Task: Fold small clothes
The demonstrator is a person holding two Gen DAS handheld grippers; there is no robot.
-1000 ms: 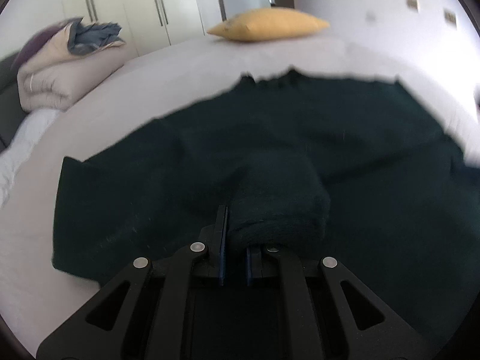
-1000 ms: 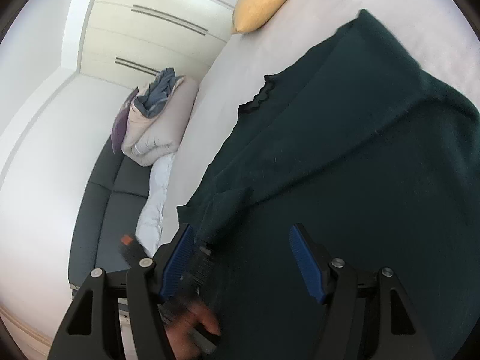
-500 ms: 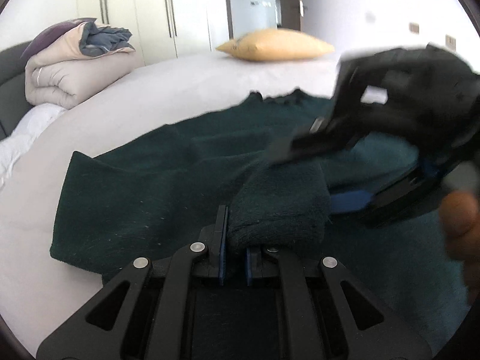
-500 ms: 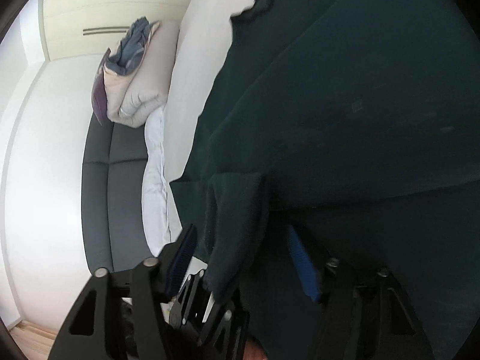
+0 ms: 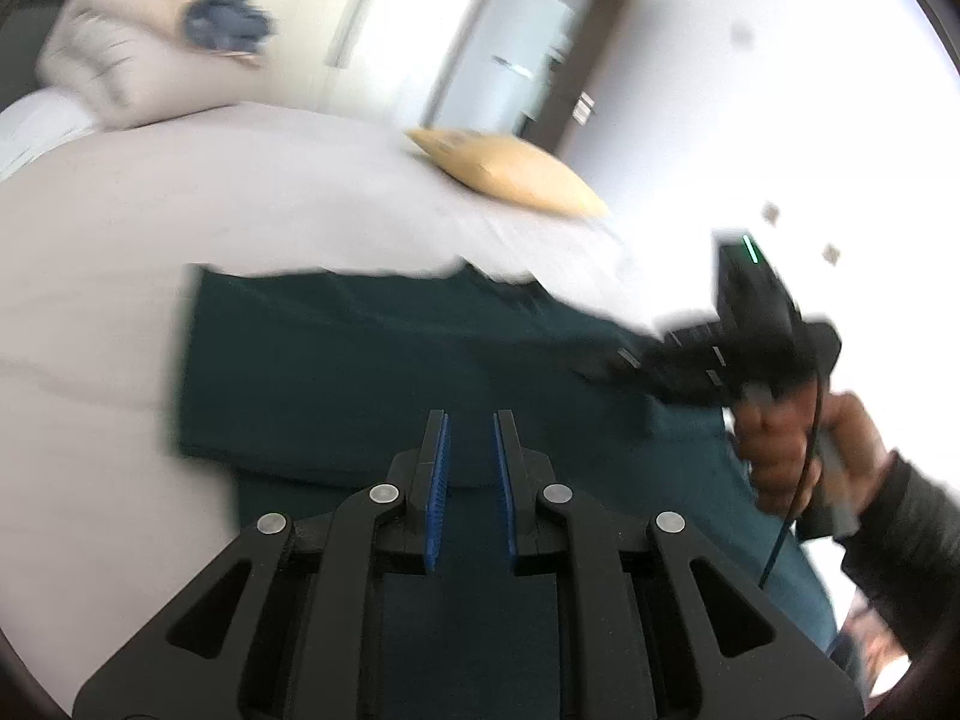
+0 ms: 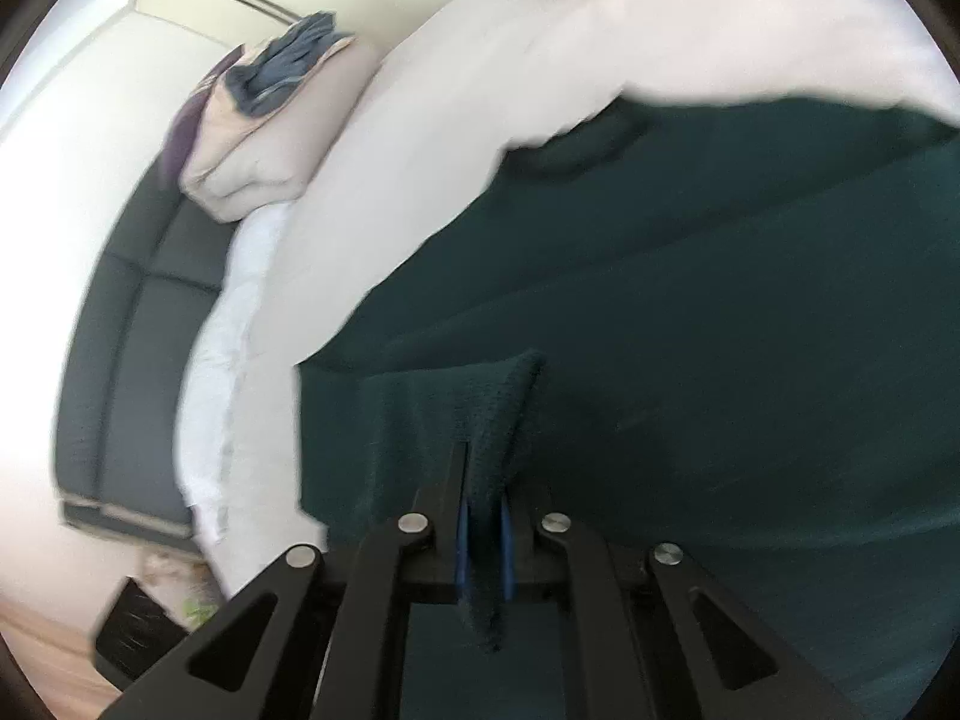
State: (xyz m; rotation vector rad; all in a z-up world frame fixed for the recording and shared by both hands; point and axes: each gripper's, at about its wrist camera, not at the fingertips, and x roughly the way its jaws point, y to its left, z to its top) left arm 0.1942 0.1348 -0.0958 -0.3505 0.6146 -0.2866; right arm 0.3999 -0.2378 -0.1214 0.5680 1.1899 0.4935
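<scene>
A dark green knitted garment lies spread on the pale bed, partly folded, and shows in the right wrist view too. My left gripper hovers over it with its blue pads slightly apart and nothing between them. My right gripper is shut on a raised fold of the garment, which hangs between its fingers. In the left wrist view the right gripper is at the right, blurred, held in a hand over the garment's right side.
A yellow pillow lies at the far side of the bed. A folded beige duvet with a blue cloth on it sits at the back left. A dark grey sofa runs along the bed's left side.
My left gripper has let go of the garment fold and opened a little. My right gripper has closed on that fold. Both views have swung.
</scene>
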